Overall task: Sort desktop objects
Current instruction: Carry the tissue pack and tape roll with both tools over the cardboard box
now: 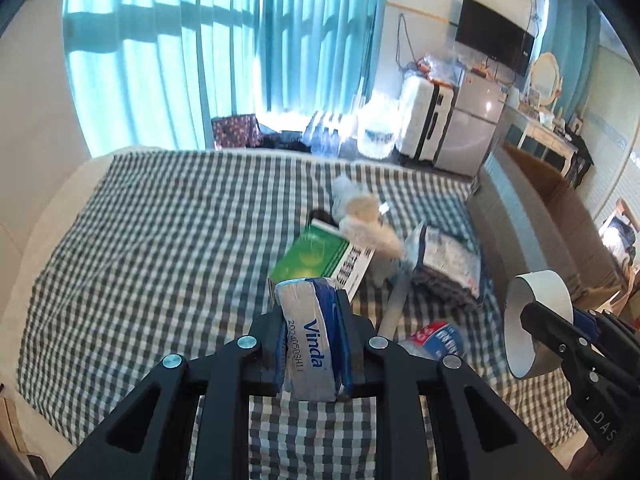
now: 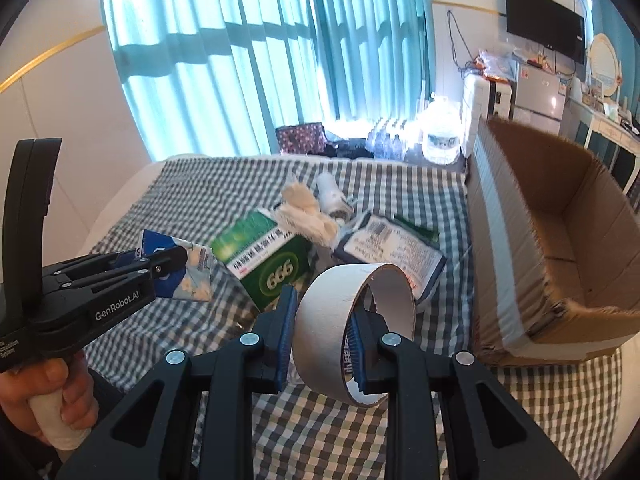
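Note:
My left gripper point(image 1: 310, 336) is shut on a Vinda tissue pack point(image 1: 310, 344), blue and white, held above the checked cloth; it also shows in the right wrist view point(image 2: 180, 272). My right gripper point(image 2: 322, 340) is shut on a white tape roll point(image 2: 352, 320), one finger outside and one inside the ring, held above the cloth; the roll also shows in the left wrist view point(image 1: 536, 320). On the cloth lie a green box point(image 2: 272, 264), a fluffy white toy point(image 2: 304, 212), a printed packet point(image 2: 392, 248) and a white bottle point(image 2: 332, 196).
An open cardboard box point(image 2: 520, 240) stands on the right edge of the checked cloth point(image 1: 160, 240). A red and blue wrapper point(image 1: 436, 340) lies near my left fingers. Curtains, a suitcase, a fridge and water bottles stand beyond the far edge.

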